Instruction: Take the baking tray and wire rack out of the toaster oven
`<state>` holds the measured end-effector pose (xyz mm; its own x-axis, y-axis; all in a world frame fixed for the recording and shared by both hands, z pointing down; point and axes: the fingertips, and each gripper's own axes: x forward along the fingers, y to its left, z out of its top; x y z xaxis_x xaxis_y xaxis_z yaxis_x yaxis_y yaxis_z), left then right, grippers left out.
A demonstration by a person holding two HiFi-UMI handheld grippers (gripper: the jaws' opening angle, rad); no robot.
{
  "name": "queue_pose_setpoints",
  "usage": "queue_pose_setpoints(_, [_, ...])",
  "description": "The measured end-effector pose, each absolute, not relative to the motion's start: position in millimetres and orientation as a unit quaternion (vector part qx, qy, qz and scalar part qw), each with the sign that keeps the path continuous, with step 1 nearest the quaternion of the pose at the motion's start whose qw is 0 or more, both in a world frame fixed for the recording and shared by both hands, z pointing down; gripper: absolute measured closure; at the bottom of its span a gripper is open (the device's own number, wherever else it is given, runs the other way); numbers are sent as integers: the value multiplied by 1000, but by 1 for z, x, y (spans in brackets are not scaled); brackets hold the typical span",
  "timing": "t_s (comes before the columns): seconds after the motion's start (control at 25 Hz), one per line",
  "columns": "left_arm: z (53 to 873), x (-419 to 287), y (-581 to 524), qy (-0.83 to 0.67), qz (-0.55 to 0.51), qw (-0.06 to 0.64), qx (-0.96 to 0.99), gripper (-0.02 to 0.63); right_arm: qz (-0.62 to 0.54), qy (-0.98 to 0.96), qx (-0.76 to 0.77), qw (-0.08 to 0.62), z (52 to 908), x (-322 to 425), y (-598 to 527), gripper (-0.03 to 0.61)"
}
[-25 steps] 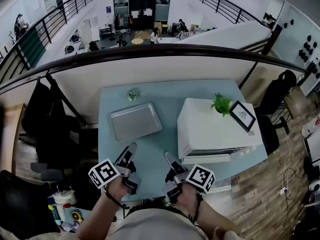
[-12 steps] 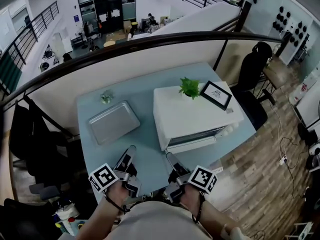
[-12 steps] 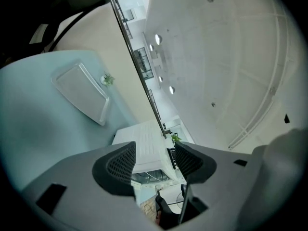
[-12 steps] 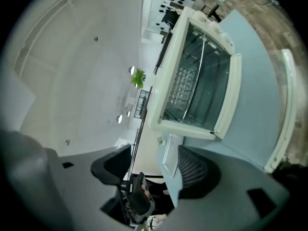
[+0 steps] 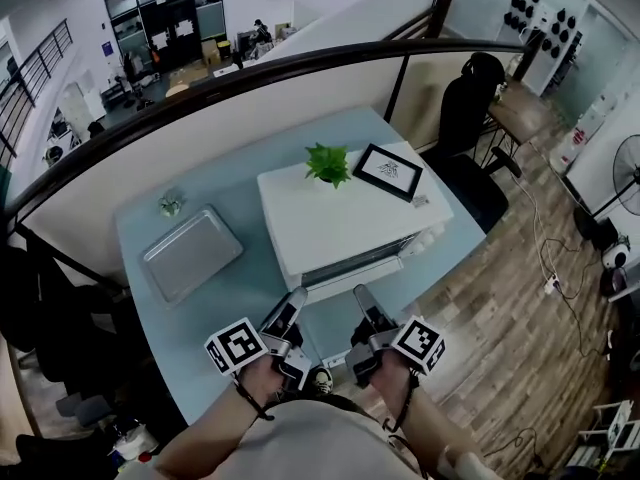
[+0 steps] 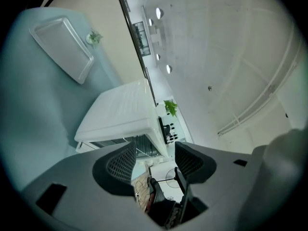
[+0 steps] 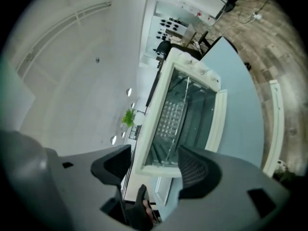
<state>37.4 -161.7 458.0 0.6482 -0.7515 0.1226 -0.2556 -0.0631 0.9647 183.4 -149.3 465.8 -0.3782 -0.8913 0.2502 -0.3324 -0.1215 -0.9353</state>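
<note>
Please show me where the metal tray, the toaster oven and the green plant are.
metal tray [image 5: 192, 253]: head view, middle of its flat bottom.
toaster oven [image 5: 342, 223]: head view, its white top.
green plant [image 5: 327, 162]: head view, its leaves.

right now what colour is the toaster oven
The toaster oven is white; the head view shows it best.

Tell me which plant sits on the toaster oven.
The brighter green plant beside the picture frame; the paler plant stands on the table near the tray.
</note>
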Motion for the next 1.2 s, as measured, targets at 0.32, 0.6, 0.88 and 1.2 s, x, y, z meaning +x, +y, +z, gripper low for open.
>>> queue_pose_setpoints(0.32, [498,86,-179,-361,-220,617,664,397,-528,565,-559,299,482,260,-170,291])
queue_pose_setpoints(0.6, [529,100,-199,-380,-230,621,646,384,-515,547,-580,315,499,292,-189,313])
queue_pose_setpoints(0.88, [556,110,-220,-396,-263,603,640,368,-539,533,-564,328,544,304,-222,313])
queue_pose_setpoints(1.2, [560,121,-249,-375,-336,579,641,367,-540,540,-509,396,561,317,-272,356])
